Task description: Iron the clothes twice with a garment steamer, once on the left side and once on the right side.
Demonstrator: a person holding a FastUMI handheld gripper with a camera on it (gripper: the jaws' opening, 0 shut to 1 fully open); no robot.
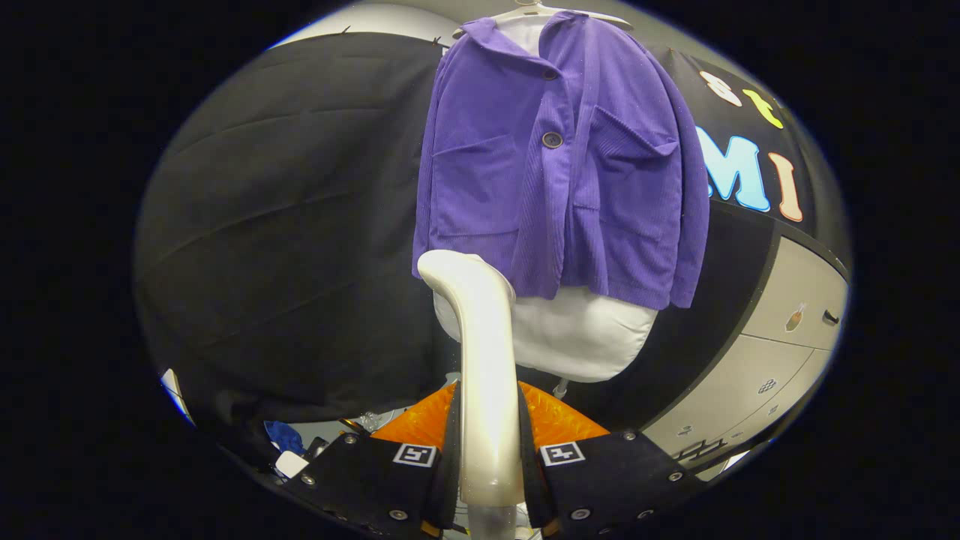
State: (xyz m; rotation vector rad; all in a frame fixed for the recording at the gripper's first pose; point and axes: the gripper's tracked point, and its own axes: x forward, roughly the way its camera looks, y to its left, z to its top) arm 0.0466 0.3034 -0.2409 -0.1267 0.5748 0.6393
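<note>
We see a staged recording booth: black cloth wall [285, 225], grey drawer cabinet [795, 307], and a purple jacket [562, 172] hung on a white form [585, 337].

A: The jacket [559, 172] at upper centre is purple corduroy, ribbed all over, with dark buttons [552, 139].

B: And under it?

A: A plain white form [585, 337], on a white hanger [540, 11]. The garment steamer [484, 375], clamped between the fingers of the gripper [487, 457] at bottom centre, is glossy cream-white.

B: The right side?

A: Pale grey cabinet [787, 315]. At lower left, a small blue object [285, 435] lies by a white one [291, 463].
</note>
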